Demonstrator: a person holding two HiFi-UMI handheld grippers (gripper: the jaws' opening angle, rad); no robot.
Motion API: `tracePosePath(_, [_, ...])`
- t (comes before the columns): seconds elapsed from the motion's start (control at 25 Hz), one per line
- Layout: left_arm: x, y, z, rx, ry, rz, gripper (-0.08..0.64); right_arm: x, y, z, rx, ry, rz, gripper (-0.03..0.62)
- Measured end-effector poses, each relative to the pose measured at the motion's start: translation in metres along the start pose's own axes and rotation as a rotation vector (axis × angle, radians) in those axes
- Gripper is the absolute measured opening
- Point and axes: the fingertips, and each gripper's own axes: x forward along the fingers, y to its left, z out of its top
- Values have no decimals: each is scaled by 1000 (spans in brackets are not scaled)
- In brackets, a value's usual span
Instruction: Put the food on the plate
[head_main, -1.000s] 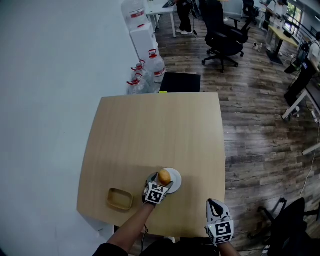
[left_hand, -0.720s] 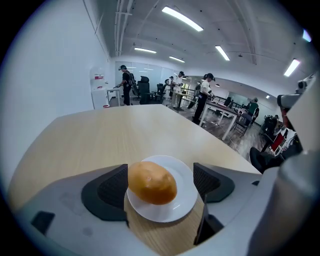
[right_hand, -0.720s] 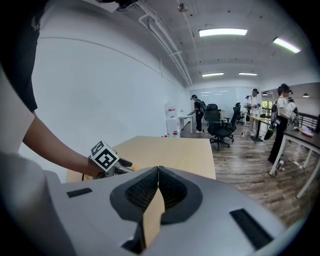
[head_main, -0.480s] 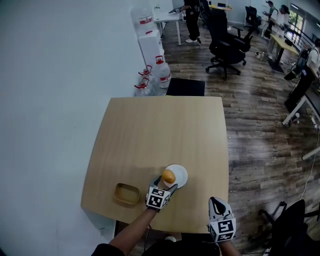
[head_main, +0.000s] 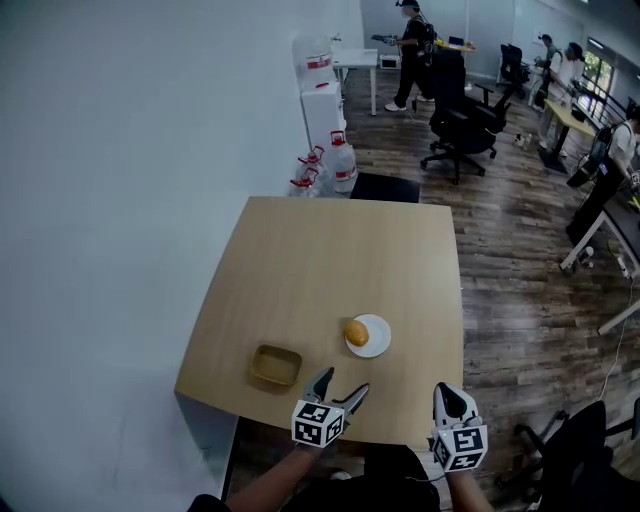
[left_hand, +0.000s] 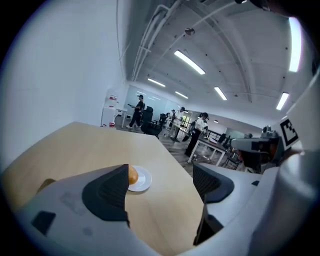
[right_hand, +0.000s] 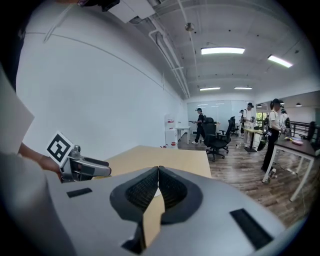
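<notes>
Sitting on plate (head_main: 378, 343), food (head_main: 356, 332); L gripper (head_main: 343, 381) jaws apart.

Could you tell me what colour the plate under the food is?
White; the plate shows best in the head view.

One table (head_main: 330, 270). On the table: one white plate (head_main: 378, 343), one round orange piece of food (head_main: 356, 332), one brown tray (head_main: 276, 365). At the table's near edge: two grippers, the left gripper (head_main: 342, 381) and the right gripper (head_main: 446, 390). Beyond the table's far edge: water jugs (head_main: 341, 163) (at least three, clustered too tightly to count exactly).
</notes>
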Motion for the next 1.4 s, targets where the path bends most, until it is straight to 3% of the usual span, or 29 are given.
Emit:
tracePosePath(0.2, [-73,-33,6,-68,-120,-30,371,-45,47,-6,-17,-26,25,60])
tracePosePath(0.4, [-135,-68,15,-32,-225,-35,370,-89,81,-2,35,-77,-3,60])
tracePosePath(0.72, [-191,-97,-2,-23,-255,-42,359,-121,134,0,-20,-101,54,60])
tracePosePath(0.76, [-195,-96,-2,-29,-272,-31,325,-121,135,0,-25,-105,56,60])
tracePosePath(0.84, [-204,-91,2,-26,-300,-5,58,-120,137,5,-34,-115,58,60])
tracePosePath(1.12, [-214,-91,20,44,-310,8,23,-123,148,32,-56,-179,63,60])
tracePosePath(1.4, [-208,-92,17,46,-290,7,20,-128,150,28,-82,-165,46,60])
